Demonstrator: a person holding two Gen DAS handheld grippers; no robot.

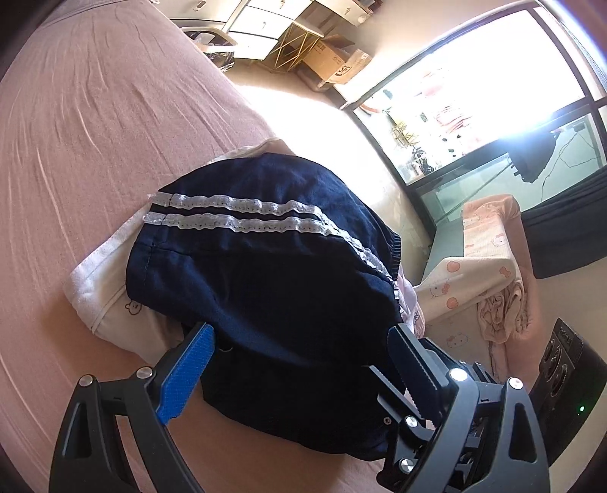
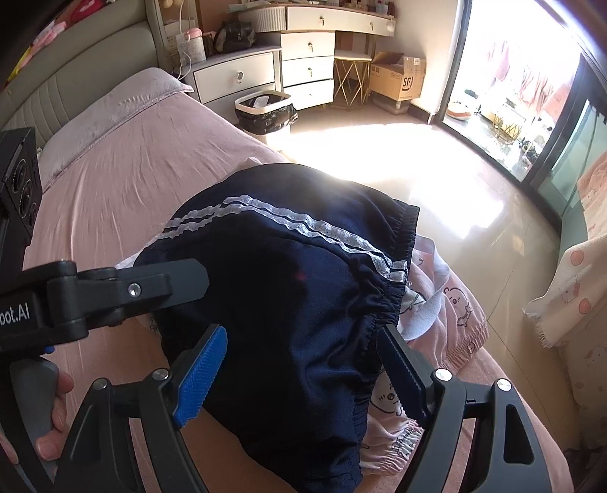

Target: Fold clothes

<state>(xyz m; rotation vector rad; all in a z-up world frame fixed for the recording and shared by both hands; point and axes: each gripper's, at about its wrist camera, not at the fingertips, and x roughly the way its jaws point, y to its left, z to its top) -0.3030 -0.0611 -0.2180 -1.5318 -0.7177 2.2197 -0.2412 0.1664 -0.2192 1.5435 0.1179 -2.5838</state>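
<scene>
Your left gripper (image 1: 299, 333) and right gripper (image 2: 301, 337) both gape apart over folded navy shorts (image 2: 288, 288), white lace-striped, stacked on pink clothes on the bed (image 2: 125, 167). Your cardboard box (image 2: 402, 76) reads "SF".

A home bedroom. A bed with a pink sheet (image 2: 125, 159) and a padded headboard (image 2: 72, 64) fills the near side. Past its far edge stand a white chest of drawers (image 2: 235, 76), a curved dressing table (image 2: 334, 19), a lined waste bin (image 2: 265, 113) and a cardboard box (image 2: 402, 76). Glass doors (image 2: 531, 94) show laundry hanging outside. Folded clothes (image 2: 296, 303) lie at the bed's edge.
</scene>
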